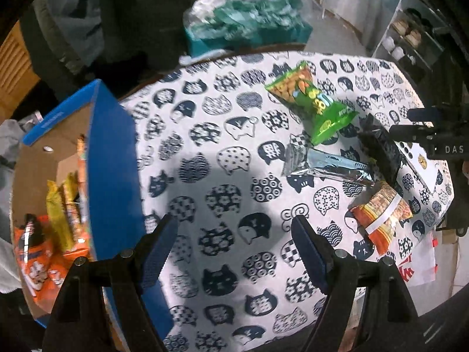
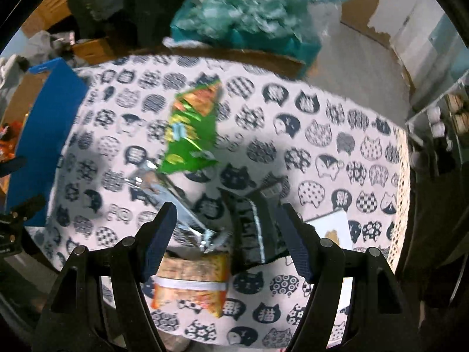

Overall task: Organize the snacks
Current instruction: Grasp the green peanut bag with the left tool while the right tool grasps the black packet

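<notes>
- Setup: table w/ cat-print cloth [image 1: 222, 158]; blue box [image 1: 112, 158] at its left edge, already holding several orange/yellow packs [image 1: 63, 220] standing inside.
- Loose snacks on the cloth, all right of centre: green bag [image 1: 315, 102], silver wrapper [image 1: 325, 165], dark pack [image 1: 381, 154], orange bag w/ white band [image 1: 381, 217]. Green bag's lower end is touching or just over the silver wrapper; dark pack sits next to the orange bag, overlap unclear.
- Left gripper [image 1: 234, 252]: jaws wide apart, nothing btwn them, only bare cloth below. Box wall is just beside its left finger.
- Right gripper [image 2: 227, 240]: jaws also spread, nothing clamped. In its view, silver wrapper [image 2: 173, 205], dark pack [image 2: 252, 228] and orange bag [image 2: 190, 281] all lie under/btwn the fingers; green bag [image 2: 193, 129] further out. View is blurred, so we can't tell if a pad touches anything.
- Step, as we judge it: approach for the next pick, w/ four items not yet boxed; roughly mid-task.
- Next move needs: right claw to settle on ONE pack. Orange bag or dark pack look closest. Straddle it across the narrow side, close, then carry over to the box.
- Risk: the packs crowd together there, so closing may pinch two at once or snag the foil.
</notes>
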Available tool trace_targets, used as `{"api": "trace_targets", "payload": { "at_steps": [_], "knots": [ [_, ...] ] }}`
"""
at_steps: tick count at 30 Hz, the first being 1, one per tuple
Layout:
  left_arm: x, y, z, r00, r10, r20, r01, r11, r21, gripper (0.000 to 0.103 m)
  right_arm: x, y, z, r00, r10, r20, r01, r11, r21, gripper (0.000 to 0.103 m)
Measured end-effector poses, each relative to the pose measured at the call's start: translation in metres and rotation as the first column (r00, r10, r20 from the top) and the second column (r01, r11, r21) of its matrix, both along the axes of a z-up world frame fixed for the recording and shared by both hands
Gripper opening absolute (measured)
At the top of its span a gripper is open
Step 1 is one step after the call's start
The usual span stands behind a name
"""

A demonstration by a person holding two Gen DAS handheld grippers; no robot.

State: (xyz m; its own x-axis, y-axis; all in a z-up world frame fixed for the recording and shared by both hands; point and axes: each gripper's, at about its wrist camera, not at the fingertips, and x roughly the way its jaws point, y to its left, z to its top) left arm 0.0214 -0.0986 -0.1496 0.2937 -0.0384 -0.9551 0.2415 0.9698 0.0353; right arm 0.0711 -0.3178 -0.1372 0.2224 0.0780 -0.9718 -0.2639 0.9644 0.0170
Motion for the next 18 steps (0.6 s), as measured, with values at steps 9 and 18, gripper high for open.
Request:
{"api": "trace_targets", "payload": {
  "at_steps": [9, 18],
  "knots": [
    [0.022, -0.021, -0.021, 1.0, -0.001, -0.03, 0.002, 1.0, 0.028, 0.081, 0.004, -0.022, -0.048, 0.997, -0.015, -0.075, 0.013, 1.0, -0.022, 0.072],
    [0.039, -0.036, -0.034, 0.997, 0.032, -0.073, -0.034, 0.999, -0.017, 0.081, 0.008, -0.031, -0.08, 0.992, -0.019, -0.123, 0.02, 1.0, 0.004, 0.072]
  ]
}}
